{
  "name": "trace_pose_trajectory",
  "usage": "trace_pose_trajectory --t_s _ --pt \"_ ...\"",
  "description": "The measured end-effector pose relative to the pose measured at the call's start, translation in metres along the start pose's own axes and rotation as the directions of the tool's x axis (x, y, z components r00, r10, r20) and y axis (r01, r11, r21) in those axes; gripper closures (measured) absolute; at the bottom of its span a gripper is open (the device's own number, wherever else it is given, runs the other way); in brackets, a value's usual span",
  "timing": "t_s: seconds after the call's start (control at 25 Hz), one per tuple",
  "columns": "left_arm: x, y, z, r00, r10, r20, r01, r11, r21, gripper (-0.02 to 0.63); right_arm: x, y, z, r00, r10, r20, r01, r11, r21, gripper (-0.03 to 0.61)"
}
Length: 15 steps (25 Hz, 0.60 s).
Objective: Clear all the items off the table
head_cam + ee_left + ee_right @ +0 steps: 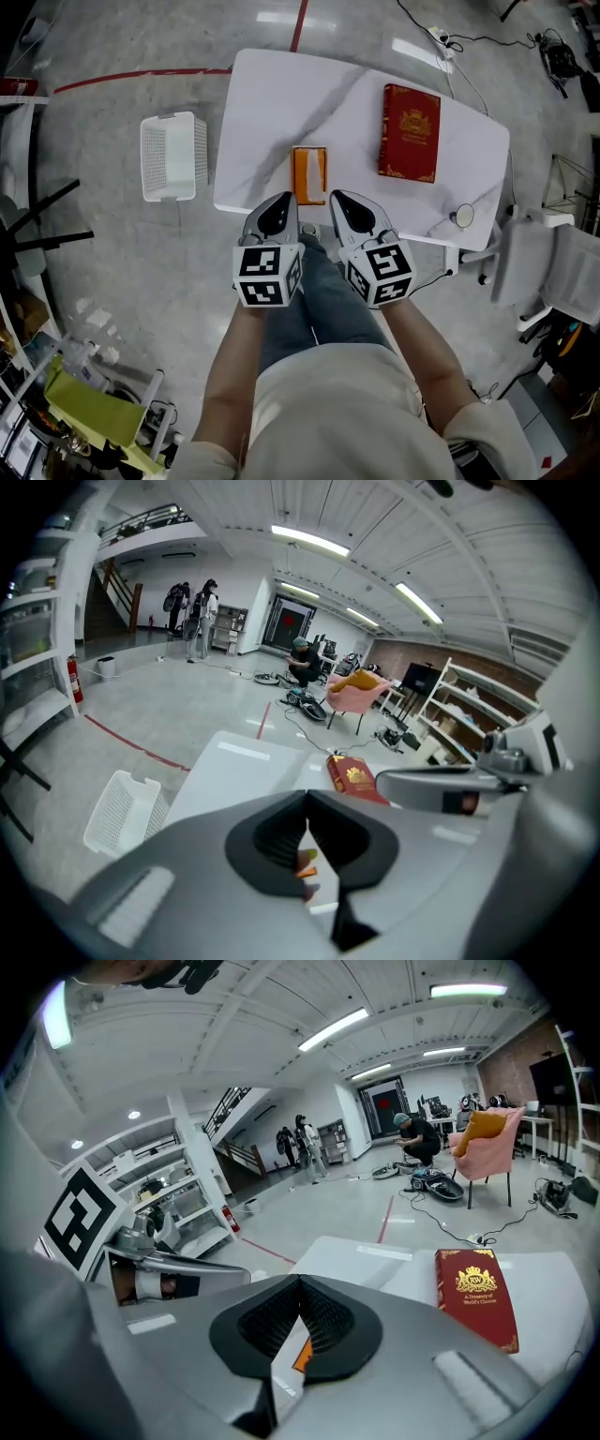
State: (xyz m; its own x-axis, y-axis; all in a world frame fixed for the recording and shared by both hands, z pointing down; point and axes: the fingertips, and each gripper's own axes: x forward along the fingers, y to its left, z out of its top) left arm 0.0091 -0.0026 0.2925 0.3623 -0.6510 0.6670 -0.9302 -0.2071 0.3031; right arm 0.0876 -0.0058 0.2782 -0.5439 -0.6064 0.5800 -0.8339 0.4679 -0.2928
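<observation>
Just ahead of left gripper [283,199] & right gripper [338,197], both closed, empty: orange box [309,174]; only right gripper view reads "RW" on red book [476,1298].

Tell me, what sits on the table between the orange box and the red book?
Nothing. The head view shows only bare white table between the orange box and the red book.
</observation>
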Motion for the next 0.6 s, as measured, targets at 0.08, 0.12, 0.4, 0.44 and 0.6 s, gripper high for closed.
trace_pose_trajectory --t_s 0.08,0.12,0.4,0.44,0.6 --pt "0.007 0.003 -0.007 1.000 0.006 -0.010 -0.007 1.000 -0.010 0.604 0.007 -0.003 -0.008 1.000 0.007 -0.015 -0.007 1.000 0.004 0.580" --pt "0.011 0.005 -0.011 1.000 0.009 -0.015 -0.009 1.000 -0.018 0.604 0.011 -0.004 -0.013 1.000 0.010 -0.024 -0.010 1.000 0.005 0.580" --pt "0.041 0.018 -0.034 0.999 0.017 -0.045 -0.019 0.999 -0.041 0.603 0.039 -0.015 -0.046 0.996 -0.001 -0.091 0.002 1.000 0.007 0.580" --pt "0.045 0.020 -0.038 0.999 0.016 -0.049 -0.017 0.999 -0.039 0.604 0.043 -0.018 -0.051 0.995 -0.002 -0.100 0.003 1.000 0.011 0.578" --pt "0.065 0.024 -0.052 0.998 -0.004 -0.068 0.002 1.000 -0.027 0.603 0.059 -0.028 -0.070 0.990 -0.007 -0.140 0.010 1.000 0.025 0.525"
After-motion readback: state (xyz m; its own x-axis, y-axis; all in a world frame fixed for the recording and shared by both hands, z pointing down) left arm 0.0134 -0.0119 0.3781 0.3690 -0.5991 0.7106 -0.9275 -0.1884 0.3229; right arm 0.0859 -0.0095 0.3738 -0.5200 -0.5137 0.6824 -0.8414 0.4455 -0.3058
